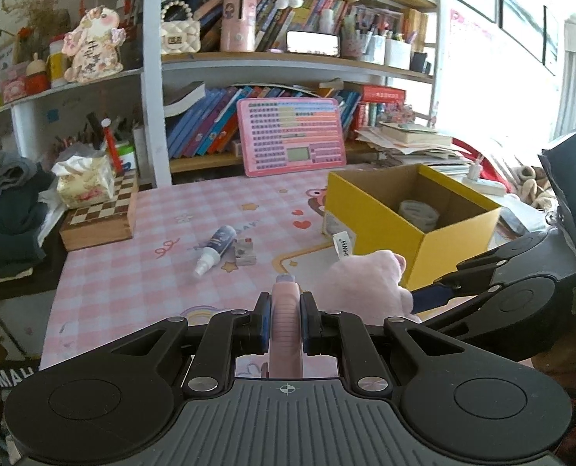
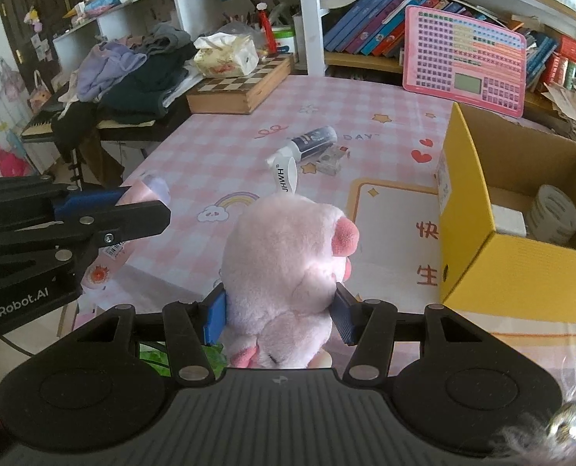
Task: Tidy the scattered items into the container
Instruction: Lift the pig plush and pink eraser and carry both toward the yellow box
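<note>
A slim pink tube (image 1: 285, 322) is clamped between the closed jaws of the left gripper (image 1: 285, 312) above the pink checked tablecloth (image 1: 140, 256), while a pink plush pig (image 2: 288, 268) with a white JHWH tag is pinched at its sides by the right gripper (image 2: 280, 316), held just left of the yellow cardboard box (image 2: 521, 268). Inside the box a roll of tape (image 2: 556, 213) and what may be a small white block are seen, view partly cut off. Left on the cloth, well apart from the box, a small spray bottle (image 1: 216, 248) is lying touching a little flat packet (image 1: 245, 252).
</note>
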